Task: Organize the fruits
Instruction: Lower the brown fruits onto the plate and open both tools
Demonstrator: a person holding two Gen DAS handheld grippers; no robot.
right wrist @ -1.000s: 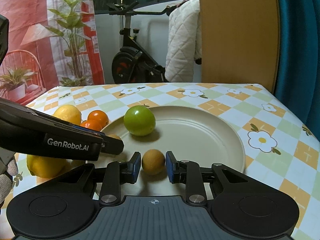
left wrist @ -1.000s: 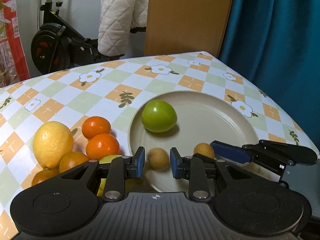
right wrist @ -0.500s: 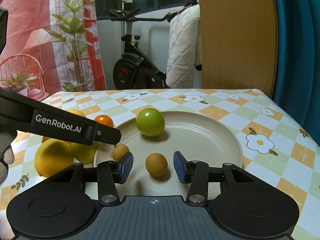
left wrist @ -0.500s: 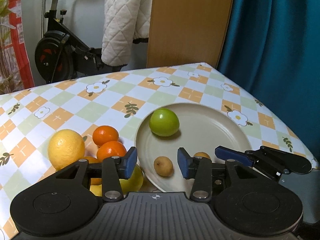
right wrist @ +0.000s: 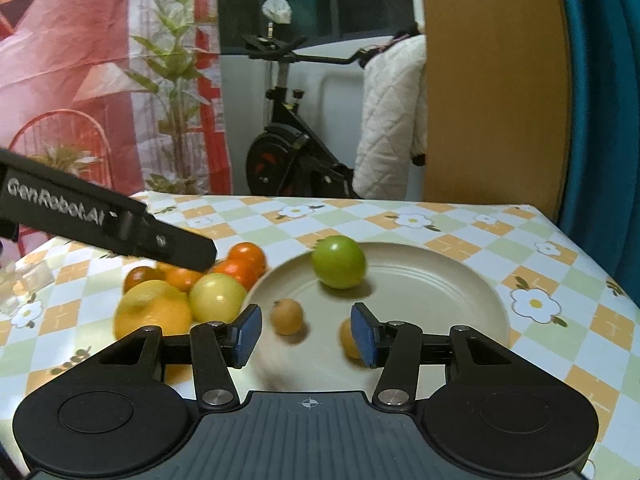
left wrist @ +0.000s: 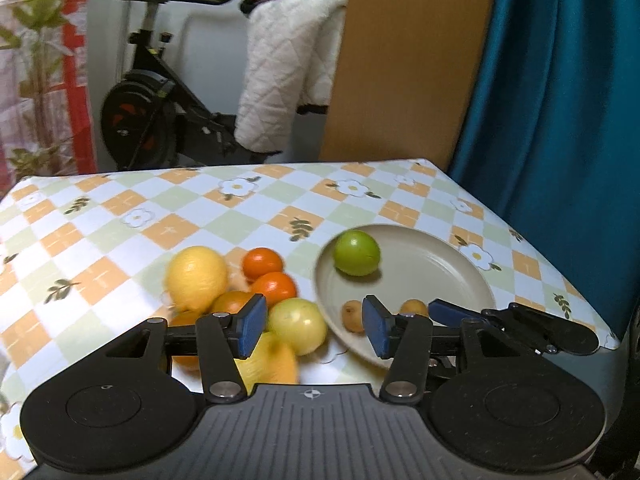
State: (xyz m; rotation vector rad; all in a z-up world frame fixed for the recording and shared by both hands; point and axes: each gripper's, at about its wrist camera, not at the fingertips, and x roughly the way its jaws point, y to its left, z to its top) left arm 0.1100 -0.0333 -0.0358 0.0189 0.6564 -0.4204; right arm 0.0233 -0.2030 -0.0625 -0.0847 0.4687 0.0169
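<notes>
A beige plate (left wrist: pixel 436 276) (right wrist: pixel 448 284) holds a green fruit (left wrist: pixel 357 252) (right wrist: pixel 338 261) and two small brown fruits (left wrist: pixel 352 315) (right wrist: pixel 286 316), one (left wrist: pixel 414 306) (right wrist: pixel 347 339) partly behind a pad. Left of the plate lie a lemon (left wrist: pixel 197 276), oranges (left wrist: pixel 262 263) (right wrist: pixel 248 256), a pale yellow-green fruit (left wrist: pixel 298 325) (right wrist: pixel 217 298) and a blurred yellow fruit (right wrist: pixel 154 316). My left gripper (left wrist: pixel 314 330) hangs above the plate's near left rim, jaws opening, nothing between them. My right gripper (right wrist: pixel 306 334) (left wrist: pixel 452 309) is over the plate's front, jaws opening, empty.
The table wears a checked flower cloth (left wrist: pixel 168 220); its right edge runs beside a teal curtain (left wrist: pixel 560 120). Behind it stand an exercise bike (left wrist: pixel 160 112) with a white quilted jacket (left wrist: pixel 288 72) and a wooden panel (left wrist: pixel 408 60). Plants stand at far left.
Both grippers opened, released the small brown fruits onto the plate and pulled back and up. The fruits now look smaller and farther away.
</notes>
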